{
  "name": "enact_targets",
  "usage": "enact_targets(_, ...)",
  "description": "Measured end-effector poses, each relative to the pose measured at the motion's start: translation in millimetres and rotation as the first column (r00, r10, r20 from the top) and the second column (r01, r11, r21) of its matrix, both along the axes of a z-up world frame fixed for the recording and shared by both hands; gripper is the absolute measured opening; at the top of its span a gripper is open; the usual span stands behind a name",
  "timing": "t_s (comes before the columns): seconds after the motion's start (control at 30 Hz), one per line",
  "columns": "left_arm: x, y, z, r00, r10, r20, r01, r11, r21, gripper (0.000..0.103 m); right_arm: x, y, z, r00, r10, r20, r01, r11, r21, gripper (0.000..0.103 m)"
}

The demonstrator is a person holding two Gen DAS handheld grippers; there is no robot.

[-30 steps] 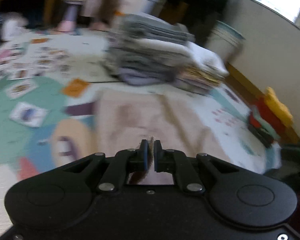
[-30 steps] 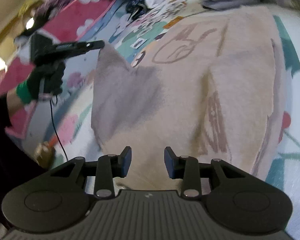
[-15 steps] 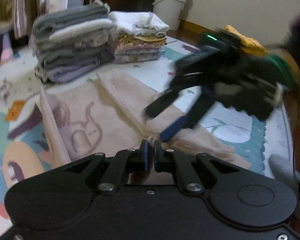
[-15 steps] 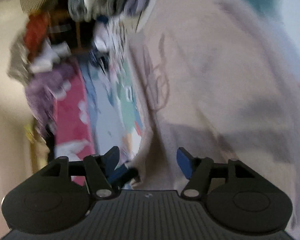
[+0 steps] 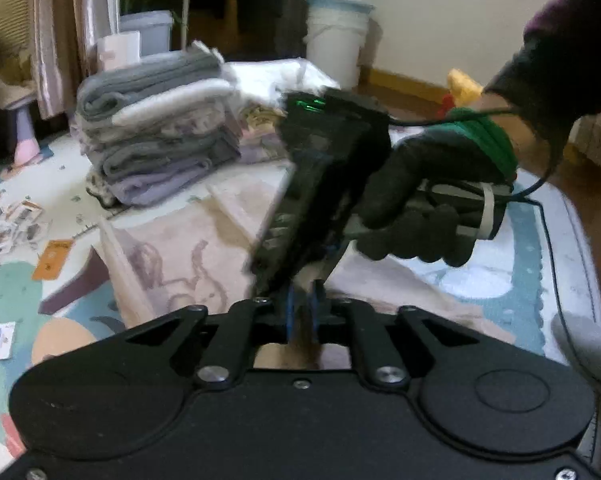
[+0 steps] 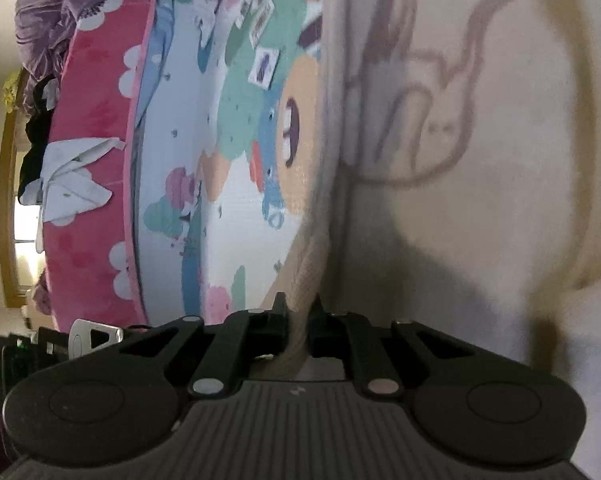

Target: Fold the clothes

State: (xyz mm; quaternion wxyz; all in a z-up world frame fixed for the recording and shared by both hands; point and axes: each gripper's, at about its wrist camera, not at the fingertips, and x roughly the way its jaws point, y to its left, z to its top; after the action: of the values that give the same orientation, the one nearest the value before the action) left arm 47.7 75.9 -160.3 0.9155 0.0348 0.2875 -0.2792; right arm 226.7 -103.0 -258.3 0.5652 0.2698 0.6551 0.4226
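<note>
A fold of the beige garment [image 6: 480, 184] is clamped in the right gripper [image 6: 298, 312], the rest being spread ahead and to its right. The left gripper [image 5: 300, 312] is opening, an edge of the same cloth still pinched between its blue pads, just beneath the right gripper.

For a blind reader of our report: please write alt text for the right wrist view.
The right gripper is shut on a fold of the cream towel, which bears a brown line drawing. A colourful cartoon mat lies left.
</note>
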Motion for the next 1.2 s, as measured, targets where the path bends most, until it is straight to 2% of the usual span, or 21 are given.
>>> enact_targets(0.07,8,37,5,0.995,0.085,-0.053,-0.090,0.993,-0.082,0.012,2,-7,16,0.999,-0.012,0.044,0.011,1.000,0.009,0.011)
enact_targets(0.13,14,68,0,0.979,0.187,-0.084,-0.194,0.978,-0.078,0.012,5,-13,30,0.996,-0.024,0.080,0.022,0.999,0.029,0.011)
enact_targets(0.2,19,83,-10,0.967,0.219,-0.134,-0.230,0.971,-0.072,0.012,7,-19,38,0.993,-0.035,0.111,0.031,0.999,0.037,0.011)
enact_targets(0.33,19,80,-31,0.957,0.191,-0.219,-0.206,0.977,-0.050,0.012,8,-31,40,0.991,-0.055,0.120,0.050,0.998,0.044,0.011)
enact_targets(0.5,11,39,-41,0.964,0.019,-0.264,-0.039,0.997,-0.070,0.012,-1,-49,43,0.992,-0.060,0.113,0.056,0.998,0.040,0.011)
enact_targets(0.63,4,6,-50,0.949,-0.102,-0.298,0.085,0.994,-0.070,0.012,-8,-80,35,0.990,-0.090,0.104,0.090,0.996,0.002,0.011)
enact_targets(0.7,0,-6,-58,0.937,-0.131,-0.323,0.115,0.991,-0.068,0.012,-9,-95,30,0.989,-0.104,0.109,0.106,0.994,-0.020,0.011)
enact_targets(0.83,-6,-30,-74,0.915,-0.174,-0.363,0.189,0.982,0.006,0.012,-8,-112,15,0.988,-0.086,0.131,0.100,0.990,-0.103,0.011)
enact_targets(0.97,-10,-45,-84,0.894,-0.221,-0.390,0.258,0.965,0.045,0.012,-12,-116,-4,0.988,-0.060,0.140,0.085,0.980,-0.180,0.011)
enact_targets(1.03,-11,-50,-84,0.891,-0.239,-0.386,0.281,0.958,0.056,0.012,-14,-117,-6,0.988,-0.066,0.141,0.090,0.981,-0.171,0.011)
enact_targets(1.2,-2,-48,-84,0.897,-0.218,-0.384,0.255,0.966,0.047,0.012,-15,-118,-5,0.985,-0.064,0.160,0.090,0.983,-0.162,0.011)
